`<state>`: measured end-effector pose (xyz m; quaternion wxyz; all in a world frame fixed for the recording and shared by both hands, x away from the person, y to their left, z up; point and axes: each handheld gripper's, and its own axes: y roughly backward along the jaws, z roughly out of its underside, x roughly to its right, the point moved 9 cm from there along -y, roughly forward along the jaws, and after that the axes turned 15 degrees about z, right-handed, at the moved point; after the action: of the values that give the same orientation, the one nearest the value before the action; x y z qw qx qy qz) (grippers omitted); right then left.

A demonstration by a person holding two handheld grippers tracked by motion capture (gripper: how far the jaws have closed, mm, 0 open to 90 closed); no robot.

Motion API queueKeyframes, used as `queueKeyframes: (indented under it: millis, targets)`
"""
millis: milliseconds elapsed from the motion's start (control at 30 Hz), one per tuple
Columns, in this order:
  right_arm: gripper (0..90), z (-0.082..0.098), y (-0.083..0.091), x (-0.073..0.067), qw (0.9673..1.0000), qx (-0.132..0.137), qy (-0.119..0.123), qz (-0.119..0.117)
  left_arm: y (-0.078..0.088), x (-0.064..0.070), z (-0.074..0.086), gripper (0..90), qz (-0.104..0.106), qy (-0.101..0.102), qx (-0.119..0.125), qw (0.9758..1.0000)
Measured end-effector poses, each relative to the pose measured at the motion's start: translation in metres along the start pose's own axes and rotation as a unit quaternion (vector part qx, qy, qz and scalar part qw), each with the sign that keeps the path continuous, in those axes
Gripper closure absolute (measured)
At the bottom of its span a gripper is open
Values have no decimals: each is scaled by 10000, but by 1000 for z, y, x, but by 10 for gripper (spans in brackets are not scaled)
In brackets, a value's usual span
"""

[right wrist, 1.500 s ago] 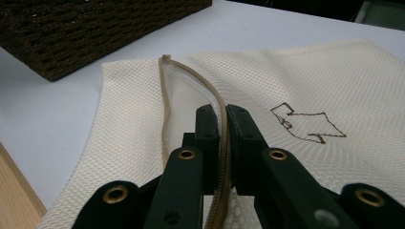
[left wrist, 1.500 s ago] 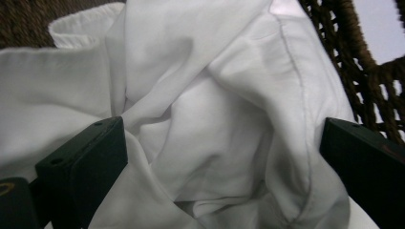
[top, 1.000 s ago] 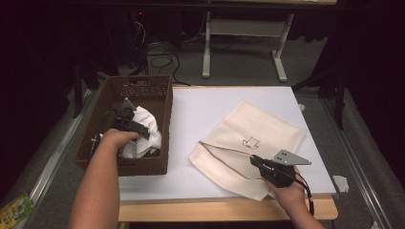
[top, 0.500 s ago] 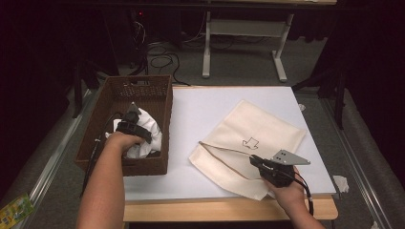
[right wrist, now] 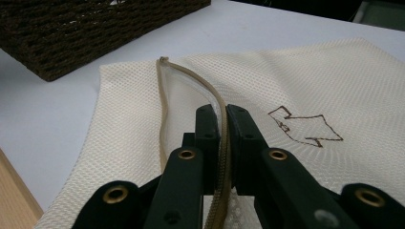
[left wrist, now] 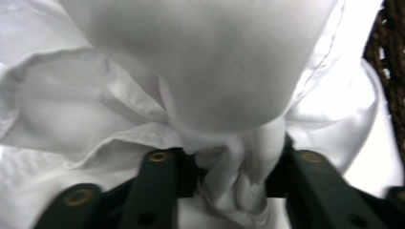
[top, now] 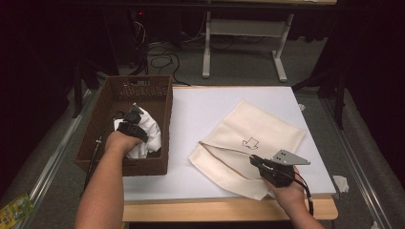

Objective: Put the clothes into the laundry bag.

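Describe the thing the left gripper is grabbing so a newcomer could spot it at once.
Start at the white tabletop and go to the dark brown woven wicker basket at its left edge. Inside lies a crumpled white cloth garment, and the left gripper, whose jaws have just been closing, pinches a bunched fold of it. It is bright white and rumpled, unlike the flat cream mesh zip bag to the right.

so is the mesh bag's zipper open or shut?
Open: in the right gripper view the zipper's two edges part, and the right gripper pinches one edge.
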<state>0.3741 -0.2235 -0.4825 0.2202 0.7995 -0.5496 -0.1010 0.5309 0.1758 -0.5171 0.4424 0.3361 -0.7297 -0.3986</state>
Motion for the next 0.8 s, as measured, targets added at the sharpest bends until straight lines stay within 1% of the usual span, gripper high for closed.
queueKeyframes:
  millis: [67, 167, 200, 233, 300, 367, 400, 433, 467, 500, 567, 600, 633, 667, 700, 733, 767, 800]
  targets:
    - [845, 0, 0, 0, 10000, 4, -1, 6, 2, 2, -3, 726, 69, -52, 151, 9998]
    - [846, 0, 1, 1, 10000, 2, -4, 10, 7, 4, -6, 740, 80, -178, 350, 9992]
    - [846, -1, 1, 1, 10000, 9, -1, 13, 10, 5, -9, 741, 71, -207, 509, 9985]
    - [846, -1, 1, 1, 10000, 16, 4, 13, 12, 5, -10, 743, 61, -263, 579, 9980]
    - [847, -1, 1, 1, 10000, 47, 25, 16, 18, 7, -13, 744, 29, -362, 868, 9956]
    - [847, -2, 2, 1, 10000, 56, 11, 27, 23, 8, -15, 745, -2, -441, 1019, 9938]
    - [847, -2, 2, 1, 10000, 68, 2, 35, 29, 10, -19, 747, -69, -625, 1286, 9897]
    - [847, -2, 2, 1, 10000, 68, 2, 35, 29, 10, -19, 748, -69, -625, 1286, 9897]
    - [847, -2, 2, 1, 10000, 68, -6, 37, 34, 13, -22, 748, -68, -696, 1484, 9864]
    - [847, -2, 2, 1, 10000, 64, -13, 35, 37, 14, -23, 748, -110, -760, 1595, 9842]
    - [847, -2, 2, 1, 10000, 64, -11, 34, 41, 14, -24, 748, -175, -825, 1762, 9807]
    - [847, -2, 3, 1, 10000, 61, -2, 30, 45, 15, -25, 748, -179, -880, 1918, 9773]
    - [847, -2, 3, 1, 10000, 61, -2, 30, 45, 15, -25, 748, -179, -880, 1918, 9773]
    - [847, -2, 3, 1, 10000, 64, -3, 35, 51, 16, -27, 747, -211, -959, 2127, 9722]
    - [847, -2, 3, 1, 10000, 64, -3, 35, 51, 16, -27, 747, -211, -959, 2127, 9722]
    - [847, -2, 3, 1, 10000, 45, -39, 38, 55, 18, -28, 747, -250, -1036, 2265, 9682]
    - [847, -2, 3, 1, 10000, 45, -39, 38, 55, 18, -28, 747, -250, -1036, 2265, 9682]
    - [847, -2, 3, 1, 10000, 55, -32, 35, 59, 20, -29, 747, -285, -1110, 2420, 9635]
